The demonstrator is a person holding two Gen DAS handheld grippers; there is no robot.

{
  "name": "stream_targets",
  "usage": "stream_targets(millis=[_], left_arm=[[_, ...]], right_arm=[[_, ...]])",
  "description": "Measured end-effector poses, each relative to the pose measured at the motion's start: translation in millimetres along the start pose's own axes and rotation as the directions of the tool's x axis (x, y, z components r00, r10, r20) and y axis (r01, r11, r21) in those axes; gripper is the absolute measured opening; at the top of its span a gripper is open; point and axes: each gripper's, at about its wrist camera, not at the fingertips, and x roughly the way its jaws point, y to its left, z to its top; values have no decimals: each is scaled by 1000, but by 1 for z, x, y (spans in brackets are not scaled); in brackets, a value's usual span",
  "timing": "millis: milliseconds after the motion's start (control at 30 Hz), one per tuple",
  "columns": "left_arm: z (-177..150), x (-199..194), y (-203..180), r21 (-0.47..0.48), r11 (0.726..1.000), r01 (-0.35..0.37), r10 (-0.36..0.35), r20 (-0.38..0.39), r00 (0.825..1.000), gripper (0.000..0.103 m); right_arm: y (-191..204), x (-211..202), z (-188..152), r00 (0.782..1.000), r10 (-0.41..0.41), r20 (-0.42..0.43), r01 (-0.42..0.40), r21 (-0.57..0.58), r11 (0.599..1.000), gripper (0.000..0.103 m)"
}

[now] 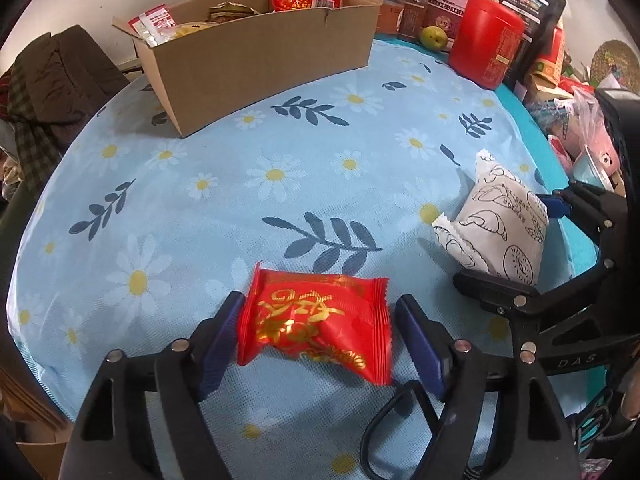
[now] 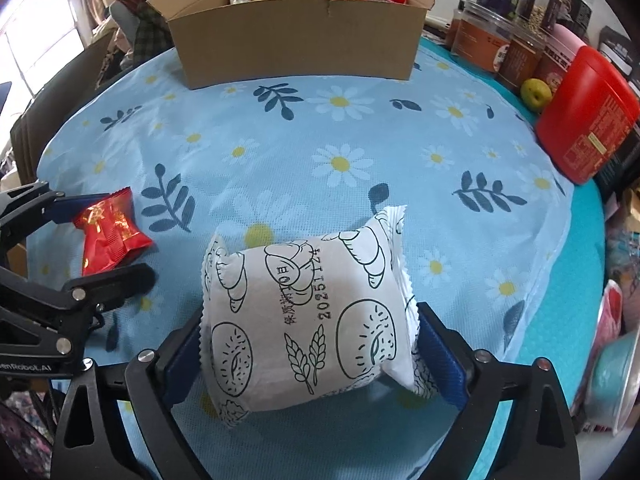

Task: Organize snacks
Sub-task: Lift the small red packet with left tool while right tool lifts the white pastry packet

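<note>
A red snack packet (image 1: pixel 316 320) with gold print lies on the flowered blue tablecloth (image 1: pixel 224 216), between the fingers of my left gripper (image 1: pixel 320 304). The left pad sits at its edge and the right pad stands clear, so the jaws are open. A white packet (image 2: pixel 308 320) printed with bread drawings rests on the cloth inside my right gripper (image 2: pixel 310 316). Its blue pads flank the packet's sides without squeezing it. An open cardboard box (image 2: pixel 296 40) at the far edge holds several snack packets.
A red canister (image 2: pixel 584 120), a green fruit (image 2: pixel 536 94) and several jars (image 2: pixel 516 56) line the right rim of the table. Dark clothing (image 1: pixel 52 84) is piled off the left edge. Bags and bowls clutter the far right.
</note>
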Motion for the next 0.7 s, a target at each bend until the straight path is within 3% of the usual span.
stream_targets(millis=[33,100,233,400,700], left_arm=[[-2,-1,2,-9,1000,7,-7,12,1000,76],[-3,-3,2,-5,1000,-17,17,31,999,60],[-3,-4,6,-9,1000,-9,9,50,999,55],[-3,-7,7,-17,1000,13,-12,49,999,51],[-1,-18,7,-34,998,56,-54,74,996,51]], right_arm=[[0,0,-1,1000,1,5,-1,-1,1000,96],[0,-1,-3,1000,4,16,-4,-9,1000,94],[4,-6,-6,999,17,41,-16,-37,999,80],[8,-13,-8,998,34,59,-33,-31,999,69],[6,-22,-15,992,106,75,-108,26,994,67]])
